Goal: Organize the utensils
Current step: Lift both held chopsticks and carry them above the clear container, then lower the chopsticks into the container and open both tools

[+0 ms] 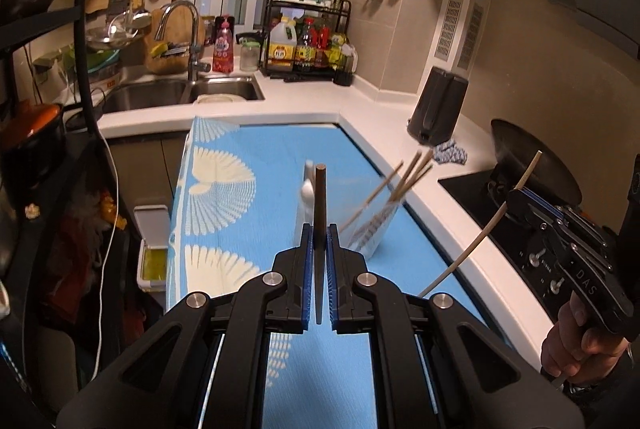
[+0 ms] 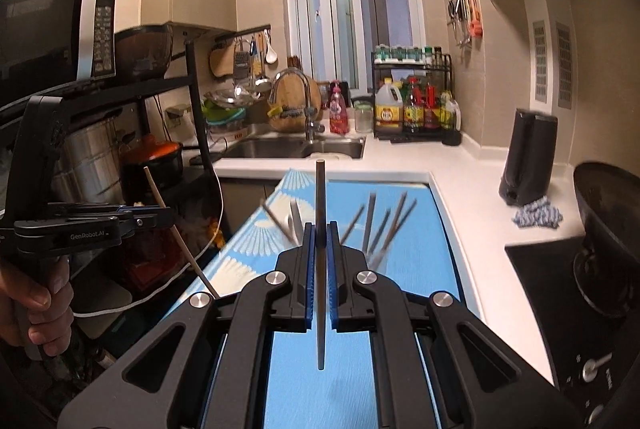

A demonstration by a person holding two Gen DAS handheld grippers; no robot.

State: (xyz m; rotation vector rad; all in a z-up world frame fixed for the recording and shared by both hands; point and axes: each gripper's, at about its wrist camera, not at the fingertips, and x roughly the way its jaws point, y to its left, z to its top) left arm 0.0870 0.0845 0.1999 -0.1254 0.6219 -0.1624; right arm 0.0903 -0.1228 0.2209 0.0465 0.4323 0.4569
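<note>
My left gripper (image 1: 319, 237) is shut on one wooden chopstick (image 1: 320, 197) that stands upright between its blue pads, above the blue patterned mat (image 1: 240, 189). My right gripper (image 2: 319, 241) is shut on another chopstick (image 2: 320, 189), also upright. A clear holder (image 1: 376, 229) with several chopsticks stands on the mat just ahead and right of my left gripper; it shows in the right wrist view (image 2: 380, 253) too. A white spoon (image 1: 307, 189) stands behind the left chopstick. The right gripper shows in the left wrist view (image 1: 516, 197); the left one shows in the right wrist view (image 2: 160, 217).
A white counter (image 1: 400, 109) borders the mat at the back and right. A black kettle (image 1: 438, 107), a cloth (image 1: 450, 151) and a wok (image 1: 532, 165) on the stove lie right. The sink (image 1: 180, 95) and a bottle rack (image 1: 308, 37) lie behind. Shelves (image 2: 100, 89) stand at left.
</note>
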